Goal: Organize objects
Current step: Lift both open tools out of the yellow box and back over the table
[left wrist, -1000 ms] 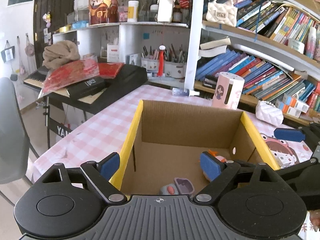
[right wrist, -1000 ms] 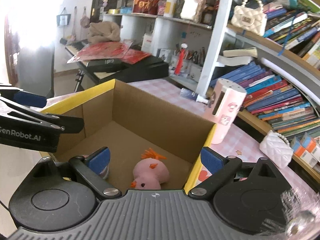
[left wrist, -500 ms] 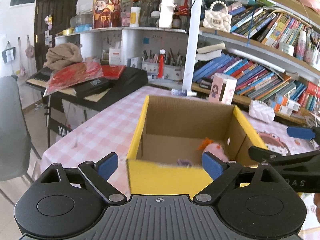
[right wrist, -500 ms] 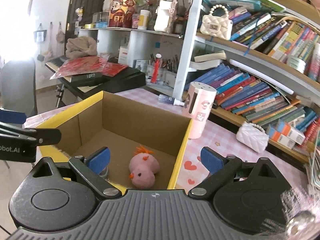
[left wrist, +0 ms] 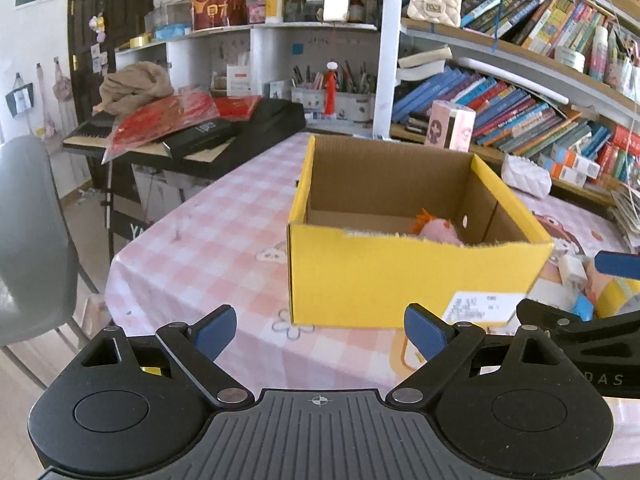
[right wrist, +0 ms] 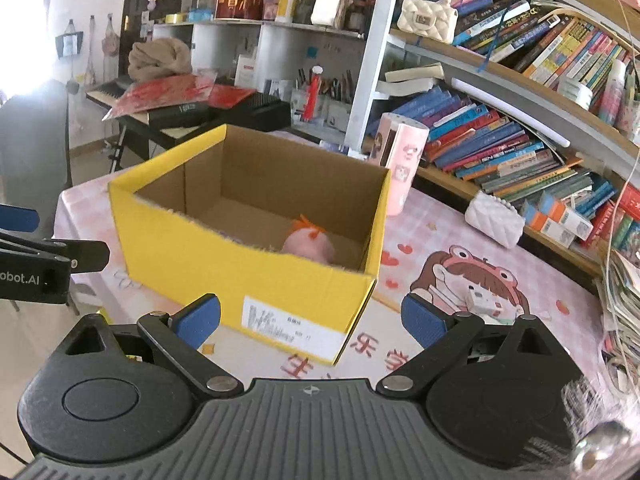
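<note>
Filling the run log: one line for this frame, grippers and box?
left gripper: open, empty | right gripper: open, empty | yellow box: on table, open top | pink plush: inside box

One yellow cardboard box (left wrist: pixel 404 280), one pink plush chick (left wrist: pixel 438 230) inside, two white quilted purses (right wrist: pixel 494 220), one pink canister (right wrist: pixel 398 164)

A yellow cardboard box (left wrist: pixel 404 276) with a plain brown inside and a white printed label (right wrist: pixel 294 330) holds a pink plush chick (right wrist: pixel 308 244) with an orange tuft, on a bench (left wrist: pixel 200 236) under a pink-and-white checked cloth, beside black hand-held grippers with blue fingertips (left wrist: pixel 212 330).
</note>
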The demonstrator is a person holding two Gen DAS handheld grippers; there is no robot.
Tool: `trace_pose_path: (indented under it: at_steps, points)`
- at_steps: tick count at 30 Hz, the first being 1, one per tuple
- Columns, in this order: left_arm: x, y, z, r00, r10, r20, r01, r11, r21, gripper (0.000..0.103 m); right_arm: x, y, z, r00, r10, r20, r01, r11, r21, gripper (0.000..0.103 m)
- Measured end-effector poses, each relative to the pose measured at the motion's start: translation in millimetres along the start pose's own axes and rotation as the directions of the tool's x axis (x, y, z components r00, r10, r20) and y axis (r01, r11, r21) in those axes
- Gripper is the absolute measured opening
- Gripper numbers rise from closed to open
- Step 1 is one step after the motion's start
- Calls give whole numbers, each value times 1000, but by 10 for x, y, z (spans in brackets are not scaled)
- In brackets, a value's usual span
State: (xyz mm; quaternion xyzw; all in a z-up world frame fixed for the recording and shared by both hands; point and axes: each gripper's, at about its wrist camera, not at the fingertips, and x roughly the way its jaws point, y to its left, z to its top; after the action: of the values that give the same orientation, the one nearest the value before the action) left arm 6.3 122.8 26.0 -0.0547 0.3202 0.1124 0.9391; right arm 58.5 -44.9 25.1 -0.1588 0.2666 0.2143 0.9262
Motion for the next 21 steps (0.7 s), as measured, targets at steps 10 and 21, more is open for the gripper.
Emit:
trace_pose_path:
  at_steps: [10, 21]
  points:
    - [-83, -45, -139, 999, -25, -30, 25, 999, 28, 93, -172, 79, -210, 999, -36, -32, 36, 999, 1, 97]
    - [-159, -180, -289, 996, -59, -62, 63, 995, 74, 93, -301, 22, -406, 995, -69, -69, 72, 996, 46, 97]
